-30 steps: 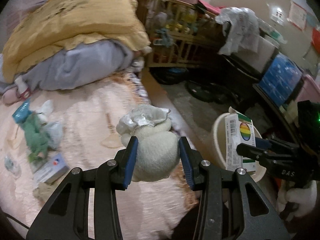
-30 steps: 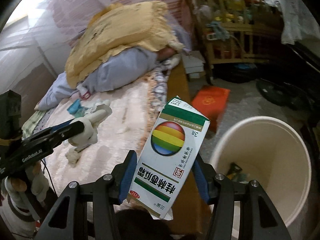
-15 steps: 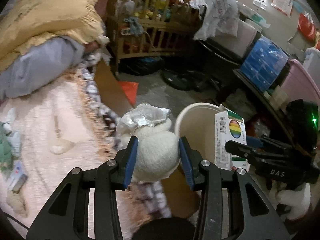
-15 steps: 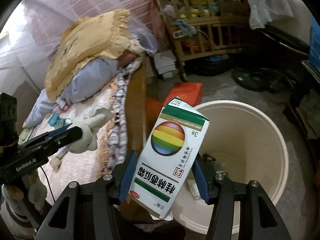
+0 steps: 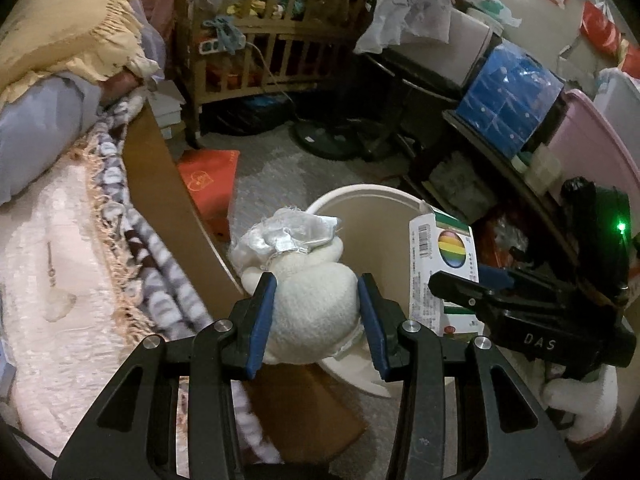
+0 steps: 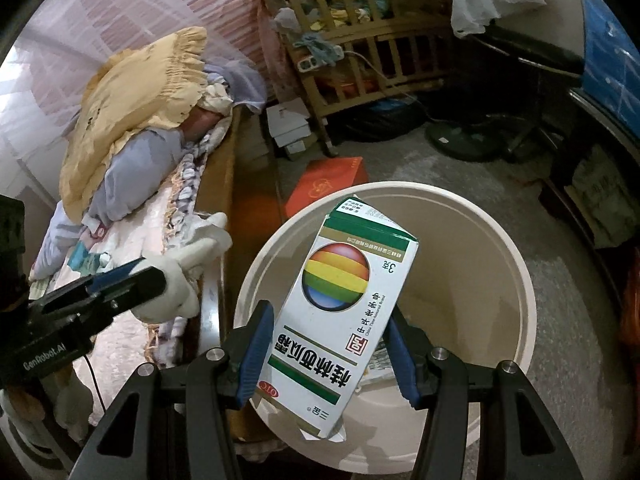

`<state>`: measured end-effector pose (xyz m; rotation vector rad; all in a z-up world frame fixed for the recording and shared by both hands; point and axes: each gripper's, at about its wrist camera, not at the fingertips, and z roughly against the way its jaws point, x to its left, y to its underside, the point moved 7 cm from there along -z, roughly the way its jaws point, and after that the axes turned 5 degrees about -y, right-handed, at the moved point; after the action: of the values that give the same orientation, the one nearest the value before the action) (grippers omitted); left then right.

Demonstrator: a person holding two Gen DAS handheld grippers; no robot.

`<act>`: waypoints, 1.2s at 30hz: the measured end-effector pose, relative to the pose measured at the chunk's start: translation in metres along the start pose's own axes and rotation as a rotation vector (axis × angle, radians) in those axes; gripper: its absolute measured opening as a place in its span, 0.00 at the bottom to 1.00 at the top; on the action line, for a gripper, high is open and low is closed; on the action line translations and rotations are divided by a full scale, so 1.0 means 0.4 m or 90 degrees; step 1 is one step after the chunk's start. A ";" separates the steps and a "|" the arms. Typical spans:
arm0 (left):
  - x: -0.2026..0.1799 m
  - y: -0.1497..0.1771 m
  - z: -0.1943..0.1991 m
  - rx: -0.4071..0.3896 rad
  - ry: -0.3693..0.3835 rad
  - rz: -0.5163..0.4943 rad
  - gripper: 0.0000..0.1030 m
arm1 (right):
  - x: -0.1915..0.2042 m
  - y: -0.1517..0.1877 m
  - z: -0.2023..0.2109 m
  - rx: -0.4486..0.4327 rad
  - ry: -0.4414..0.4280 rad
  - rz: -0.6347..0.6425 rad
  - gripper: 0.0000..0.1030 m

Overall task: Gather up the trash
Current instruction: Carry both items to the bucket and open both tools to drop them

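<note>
My left gripper [image 5: 316, 312] is shut on a cream fluffy wad [image 5: 312, 304] topped with crumpled white wrapping, held over the near rim of the cream bucket [image 5: 372, 196]. My right gripper [image 6: 326, 344] is shut on a white and green medicine box [image 6: 340, 312] with a rainbow ball, held over the bucket's [image 6: 516, 248] open mouth. Some scraps lie at the bucket's bottom. The left wrist view shows the box [image 5: 444, 256] and right gripper [image 5: 480, 280] at the right. The right wrist view shows the wad [image 6: 180, 272] and left gripper [image 6: 132, 276] at the left.
The bed [image 5: 52, 264] with a pink cover and wooden side board [image 5: 160, 184] lies left; yellow pillow [image 6: 136, 96] and grey bedding at its head. A red box [image 6: 328, 188] lies on the floor. A wooden crib [image 5: 276, 40], a fan base and cluttered shelves [image 5: 516, 96] stand behind.
Both grippers have swung from over the bed to the bucket, carrying the wad and the box. The bucket now fills the lower part of both views. Both grips are unchanged.
</note>
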<state>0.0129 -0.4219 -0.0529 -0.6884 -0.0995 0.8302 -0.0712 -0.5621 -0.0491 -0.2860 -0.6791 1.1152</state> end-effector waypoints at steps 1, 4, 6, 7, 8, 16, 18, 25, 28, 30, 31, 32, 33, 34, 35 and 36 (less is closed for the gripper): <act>-0.006 0.001 -0.009 0.003 0.002 -0.001 0.38 | -0.004 0.000 0.000 0.000 0.001 -0.001 0.52; -0.018 0.002 -0.022 0.008 0.006 -0.004 0.38 | -0.016 -0.002 0.000 -0.001 0.007 -0.005 0.52; -0.022 0.003 -0.030 0.010 0.009 -0.005 0.38 | -0.026 -0.001 0.000 -0.001 0.010 -0.011 0.52; -0.025 0.002 -0.033 0.010 0.011 -0.005 0.38 | -0.033 -0.002 -0.001 0.000 0.012 -0.015 0.52; -0.027 0.001 -0.035 0.011 0.014 -0.005 0.38 | -0.037 -0.001 -0.001 0.001 0.014 -0.017 0.52; -0.043 -0.001 -0.060 0.016 0.031 -0.005 0.42 | -0.063 -0.013 0.001 -0.006 0.031 -0.023 0.51; -0.044 -0.001 -0.062 0.018 0.040 0.000 0.44 | -0.070 -0.014 0.003 -0.007 0.033 -0.030 0.51; -0.044 -0.002 -0.041 0.013 0.048 -0.007 0.46 | -0.062 -0.006 -0.003 0.005 0.025 -0.040 0.51; -0.027 -0.002 -0.021 0.004 0.037 -0.008 0.46 | -0.046 -0.003 -0.002 0.007 0.019 -0.032 0.52; -0.012 -0.001 -0.008 -0.003 0.027 -0.007 0.46 | -0.027 -0.003 -0.006 0.011 0.015 -0.022 0.52; -0.002 -0.002 -0.002 -0.006 0.019 -0.006 0.46 | -0.019 -0.003 -0.008 0.012 0.013 -0.018 0.52; 0.010 -0.001 0.007 -0.012 0.009 -0.006 0.46 | -0.009 -0.004 -0.013 0.014 0.012 -0.014 0.53; 0.018 0.001 0.013 -0.016 0.003 -0.006 0.46 | 0.004 -0.005 -0.016 0.016 0.010 -0.009 0.53; 0.030 0.003 0.020 -0.019 -0.003 -0.004 0.46 | 0.017 -0.006 -0.018 0.017 0.008 -0.003 0.54; 0.042 0.005 0.026 -0.022 -0.009 0.000 0.46 | 0.029 -0.005 -0.021 0.018 0.006 0.001 0.57; 0.057 0.008 0.034 -0.023 -0.015 0.003 0.46 | 0.043 -0.007 -0.023 0.019 0.003 0.007 0.58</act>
<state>0.0217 -0.3972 -0.0484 -0.7136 -0.1347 0.8427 -0.0589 -0.5468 -0.0485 -0.2667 -0.6571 1.1333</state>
